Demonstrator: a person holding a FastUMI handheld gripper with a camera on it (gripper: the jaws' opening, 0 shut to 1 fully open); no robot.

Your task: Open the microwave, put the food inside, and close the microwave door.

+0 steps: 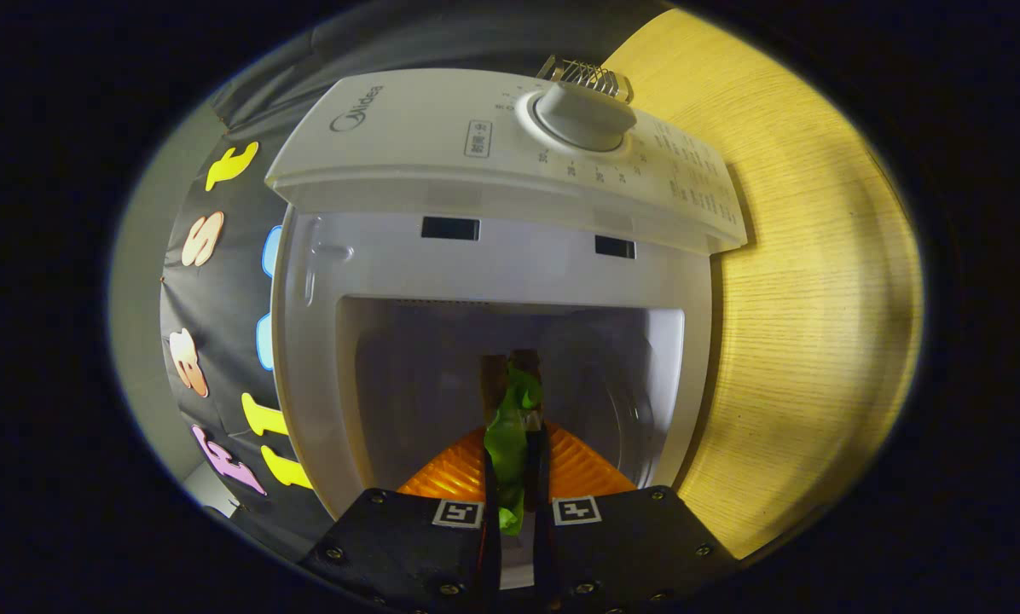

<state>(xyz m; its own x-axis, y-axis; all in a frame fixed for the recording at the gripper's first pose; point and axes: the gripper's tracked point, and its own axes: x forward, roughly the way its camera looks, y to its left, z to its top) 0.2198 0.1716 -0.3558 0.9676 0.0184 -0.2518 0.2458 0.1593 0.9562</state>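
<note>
Both fingers (495,443) are clenched on a green leafy piece of food (510,426), which I see pinched between them and held at the mouth of the open microwave (493,281). On the white control panel (442,128) I can read the brand "Midea"; the small label beside the round dial (582,115) and the printed numbers and rows of text around it are too fine for me to read. Inside the cavity (408,375) I can tell nothing else apart. Beside the oven runs a pale wooden tabletop (817,281), with black cloth (220,281) on the other side.
</note>
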